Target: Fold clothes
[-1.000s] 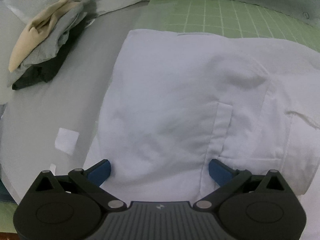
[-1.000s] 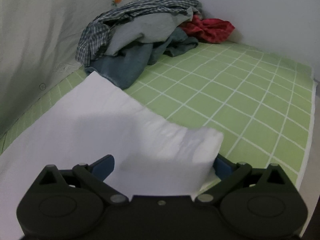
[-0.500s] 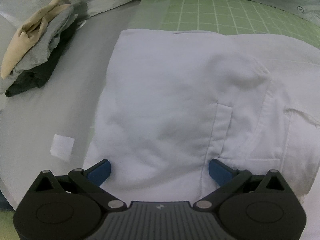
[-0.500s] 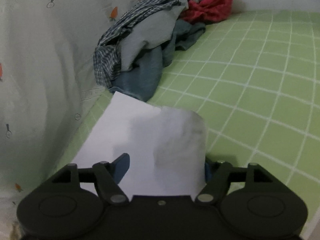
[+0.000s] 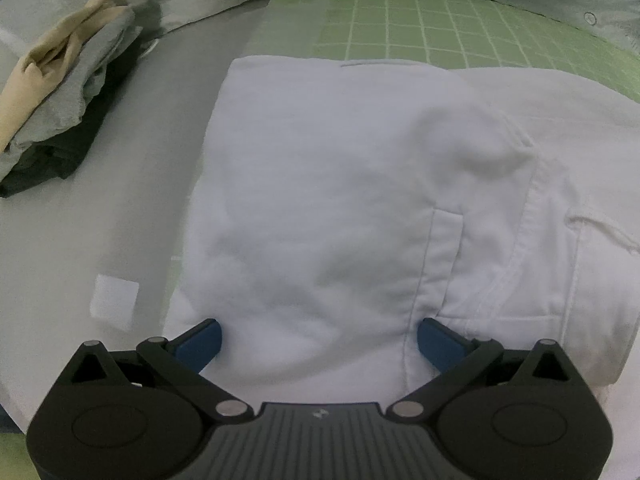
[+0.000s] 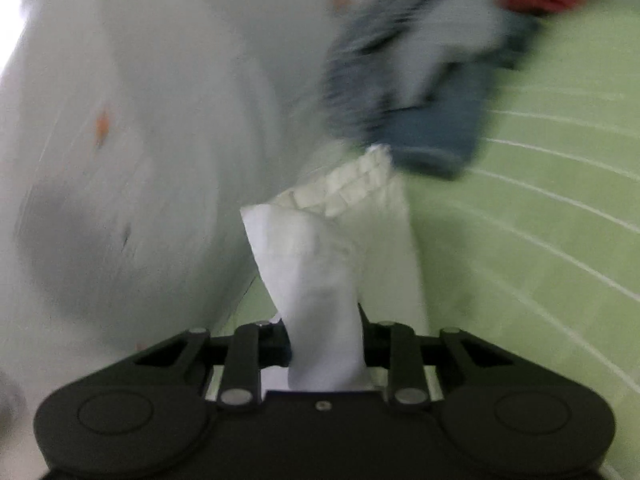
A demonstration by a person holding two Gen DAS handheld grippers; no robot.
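Blurred clothes pile (image 6: 432, 64) behind; right tool (image 6: 325, 350) pinches white garment (image 6: 320, 280), left tool (image 5: 318, 340) gapes.

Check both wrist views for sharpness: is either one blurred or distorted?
Left wrist view: sharp, fisheye bending at the edges, the white garment evenly lit. Right wrist view: heavy motion smear over the clothes pile and backdrop; only the right claw and its pinched cloth stay fairly crisp.

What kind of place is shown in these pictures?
Probably a home laundry-folding spot, perhaps a bed: a green grid-patterned sheet, a white garment spread on it, a small stack of folded clothes, and an unsorted clothes heap.
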